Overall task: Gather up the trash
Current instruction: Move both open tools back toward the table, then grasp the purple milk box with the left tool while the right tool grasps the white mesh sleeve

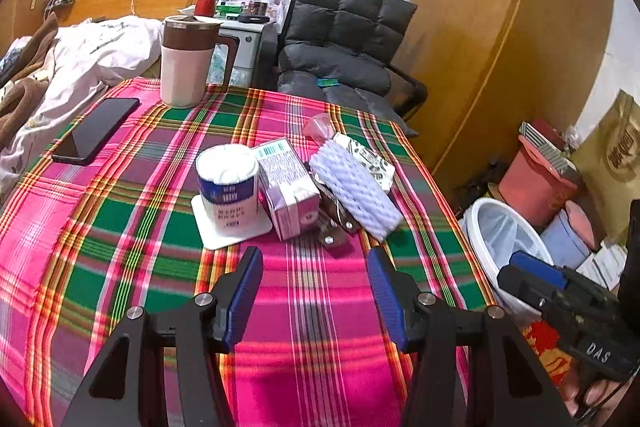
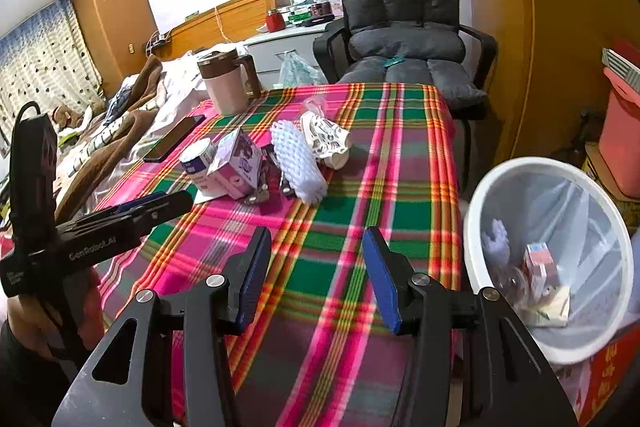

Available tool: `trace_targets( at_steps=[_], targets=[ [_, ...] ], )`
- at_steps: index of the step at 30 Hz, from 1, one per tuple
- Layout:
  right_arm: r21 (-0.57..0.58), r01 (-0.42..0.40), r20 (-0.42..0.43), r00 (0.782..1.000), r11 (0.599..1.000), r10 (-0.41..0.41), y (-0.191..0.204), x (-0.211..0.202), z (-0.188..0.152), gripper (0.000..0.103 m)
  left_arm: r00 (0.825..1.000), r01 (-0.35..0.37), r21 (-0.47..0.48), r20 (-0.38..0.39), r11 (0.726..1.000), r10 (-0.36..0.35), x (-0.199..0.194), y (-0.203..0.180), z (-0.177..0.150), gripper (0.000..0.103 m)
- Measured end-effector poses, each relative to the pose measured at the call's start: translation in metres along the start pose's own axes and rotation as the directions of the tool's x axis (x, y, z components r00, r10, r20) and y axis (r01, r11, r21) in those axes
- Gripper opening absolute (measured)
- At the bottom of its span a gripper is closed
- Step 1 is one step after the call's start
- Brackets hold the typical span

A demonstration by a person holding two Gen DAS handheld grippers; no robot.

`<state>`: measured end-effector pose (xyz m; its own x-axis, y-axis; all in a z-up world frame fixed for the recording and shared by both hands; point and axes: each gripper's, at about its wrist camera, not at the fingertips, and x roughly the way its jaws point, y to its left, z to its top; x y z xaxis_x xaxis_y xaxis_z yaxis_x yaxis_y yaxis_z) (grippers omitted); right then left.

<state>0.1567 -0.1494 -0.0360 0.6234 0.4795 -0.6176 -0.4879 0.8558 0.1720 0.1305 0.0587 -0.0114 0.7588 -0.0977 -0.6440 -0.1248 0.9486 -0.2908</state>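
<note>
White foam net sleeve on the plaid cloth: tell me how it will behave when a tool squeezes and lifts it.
The white foam net sleeve looks like open mesh padding, so it would probably squash between the pads rather than resist. It seems very light for its bulk. It lies on its side, leaning against the small carton, and being tube-shaped may roll if nudged.

On the table covered in pink-and-green plaid cloth (image 1: 120, 227) stand one pink jug with a brown lid (image 1: 188, 63), one black flat phone (image 1: 96, 131), one white paper roll (image 1: 228, 183), one pink-and-white carton (image 1: 286, 187) and one white foam net sleeve (image 1: 354, 187). One white round bin (image 2: 480, 195) stands beside it.
</note>
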Motion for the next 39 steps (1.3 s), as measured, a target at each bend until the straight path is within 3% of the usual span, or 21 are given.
trace_targets(
  at_steps=[22,23,25,39],
  targets=[
    [-0.022,-0.017,-0.06,0.998,1.0,0.015,-0.013,0.039,0.017,0.05,0.997,-0.059,-0.105,-0.049,0.993,0.054,0.071,0.009,0.026,0.054],
    [-0.026,-0.018,-0.063,0.998,1.0,0.016,-0.012,0.041,0.017,0.05,0.997,-0.065,-0.107,-0.047,0.992,0.06,0.072,0.011,0.026,0.048],
    [-0.03,-0.022,-0.069,0.997,0.999,0.02,-0.012,0.044,0.019,0.05,0.996,-0.077,-0.102,-0.048,0.992,0.073,0.072,0.013,0.025,0.041],
    [-0.061,-0.045,-0.117,0.992,0.997,0.038,-0.004,0.085,0.032,0.048,0.998,-0.034,0.009,-0.046,0.999,0.035,0.041,0.019,0.001,0.04]
  ],
)
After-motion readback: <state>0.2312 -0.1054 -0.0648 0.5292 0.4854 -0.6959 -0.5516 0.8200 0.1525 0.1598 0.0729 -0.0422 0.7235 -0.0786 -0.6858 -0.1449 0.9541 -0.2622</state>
